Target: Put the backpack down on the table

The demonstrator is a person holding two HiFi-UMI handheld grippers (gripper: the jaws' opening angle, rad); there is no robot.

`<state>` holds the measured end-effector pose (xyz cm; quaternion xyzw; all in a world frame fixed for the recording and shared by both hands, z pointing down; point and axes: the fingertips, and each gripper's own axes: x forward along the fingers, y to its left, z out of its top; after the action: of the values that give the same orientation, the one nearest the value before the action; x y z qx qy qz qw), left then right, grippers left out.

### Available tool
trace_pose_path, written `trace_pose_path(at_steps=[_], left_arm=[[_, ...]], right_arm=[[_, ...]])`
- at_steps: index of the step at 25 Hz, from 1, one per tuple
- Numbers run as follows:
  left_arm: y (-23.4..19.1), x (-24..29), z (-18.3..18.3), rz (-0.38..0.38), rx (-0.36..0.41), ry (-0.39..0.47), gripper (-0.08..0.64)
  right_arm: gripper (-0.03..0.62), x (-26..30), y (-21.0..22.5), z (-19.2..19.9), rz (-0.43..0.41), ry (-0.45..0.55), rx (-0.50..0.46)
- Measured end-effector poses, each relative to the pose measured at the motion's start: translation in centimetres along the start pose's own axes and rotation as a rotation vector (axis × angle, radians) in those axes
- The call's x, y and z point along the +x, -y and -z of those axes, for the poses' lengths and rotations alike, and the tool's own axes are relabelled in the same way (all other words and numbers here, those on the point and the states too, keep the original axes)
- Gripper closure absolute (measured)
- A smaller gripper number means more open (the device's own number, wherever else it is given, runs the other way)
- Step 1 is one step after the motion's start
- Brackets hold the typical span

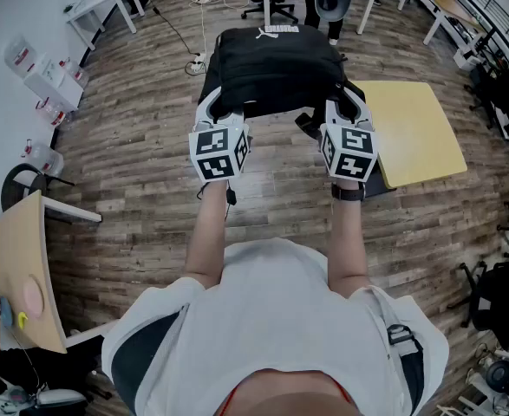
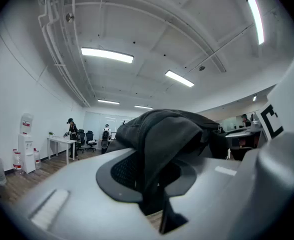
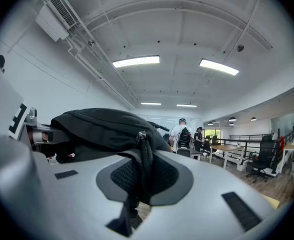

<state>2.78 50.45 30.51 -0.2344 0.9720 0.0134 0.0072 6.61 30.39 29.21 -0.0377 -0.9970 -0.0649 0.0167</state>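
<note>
Wooden floor (image 1: 150,146); yellow worktop (image 1: 414,133) at right. Black backpack (image 1: 271,72) held in the air just left of the worktop, broad face up, logo end pointing away from the person. Left gripper (image 1: 214,109) and right gripper (image 1: 345,107): jaws clamped on the backpack's near edge.
</note>
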Motion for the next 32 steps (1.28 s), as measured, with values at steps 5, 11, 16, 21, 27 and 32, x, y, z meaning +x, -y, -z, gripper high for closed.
trace_pose_path(at_steps=[5, 11, 16, 21, 27, 32], left_arm=[[1.0, -0.2, 0.1, 0.006, -0.002, -0.005, 0.491], [1.9, -0.1, 1.1, -0.012, -0.011, -0.021, 0.492], [2.8, -0.5, 2.1, -0.03, -0.01, -0.037, 0.491], [4.2, -0.8, 3.5, -0.047, 0.011, -0.058, 0.489], [4.3, -0.1, 5.1, -0.006, 0.005, -0.072, 0.487], [3.2, 4.3, 5.2, 0.015, 0.001, -0.063, 0.486]], right_arm=[[0.541, -0.5, 0.7, 0.6, 0.0, -0.008, 0.013], [0.54, -0.5, 1.4, 2.1, -0.071, -0.041, -0.047], [0.54, -1.3, 1.7, 3.4, -0.08, -0.056, -0.042], [0.54, -1.2, 2.6, 6.2, -0.12, -0.078, 0.003], [0.54, -0.4, 2.7, 8.6, -0.111, -0.119, 0.003], [0.54, 3.1, 4.0, 8.4, -0.077, -0.116, -0.006]])
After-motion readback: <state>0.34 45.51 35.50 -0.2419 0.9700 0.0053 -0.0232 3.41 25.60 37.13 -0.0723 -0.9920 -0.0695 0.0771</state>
